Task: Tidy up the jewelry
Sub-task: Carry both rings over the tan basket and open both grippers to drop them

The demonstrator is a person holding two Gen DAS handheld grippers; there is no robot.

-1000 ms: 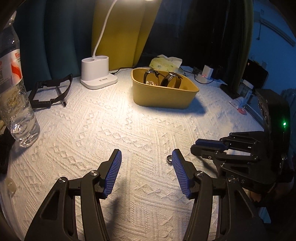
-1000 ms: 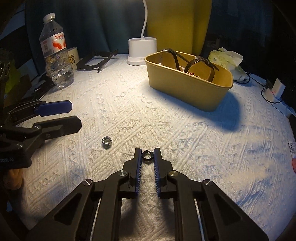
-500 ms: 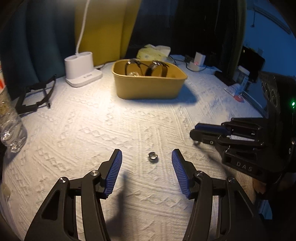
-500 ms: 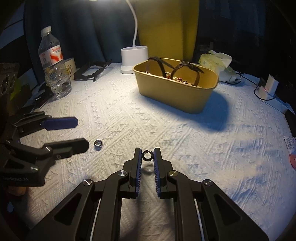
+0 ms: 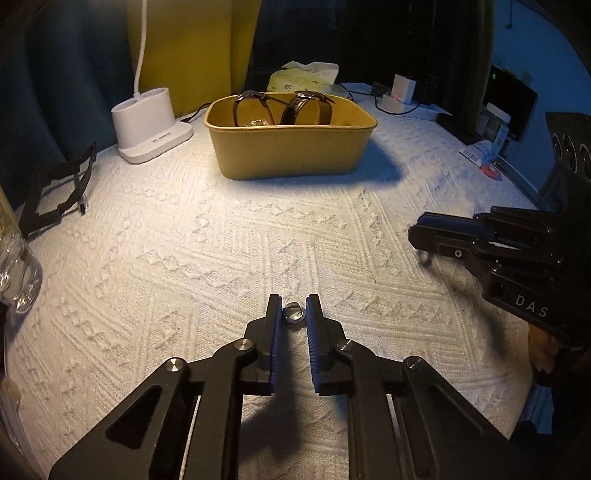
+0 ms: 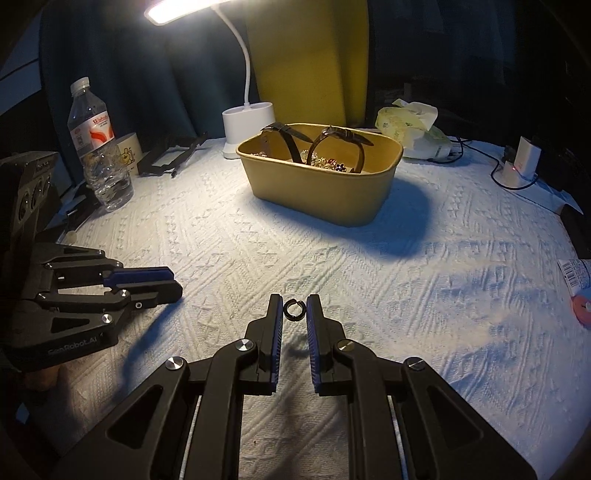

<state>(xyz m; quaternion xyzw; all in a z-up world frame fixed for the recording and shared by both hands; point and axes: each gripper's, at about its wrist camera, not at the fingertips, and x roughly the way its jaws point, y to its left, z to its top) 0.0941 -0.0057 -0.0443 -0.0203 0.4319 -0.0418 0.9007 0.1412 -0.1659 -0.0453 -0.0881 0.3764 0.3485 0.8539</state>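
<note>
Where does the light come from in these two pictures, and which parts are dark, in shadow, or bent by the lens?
Right wrist view: the desk lamp glares at the top; the yellow box casts a dark shadow toward the right; the ring in the right gripper is sharp. Left wrist view: the silver ring in the left gripper shines; the corners are black and the white cloth curves.

Looks like someone's room at home: white knitted cloth (image 6: pixel 424 295) over the counter, desk lamp (image 6: pixel 245 125) switched on, dark curtains (image 6: pixel 122 74) behind, a water bottle (image 6: pixel 98 147), tissue pack (image 6: pixel 410 123) and a plugged-in charger (image 6: pixel 524 162).
</note>
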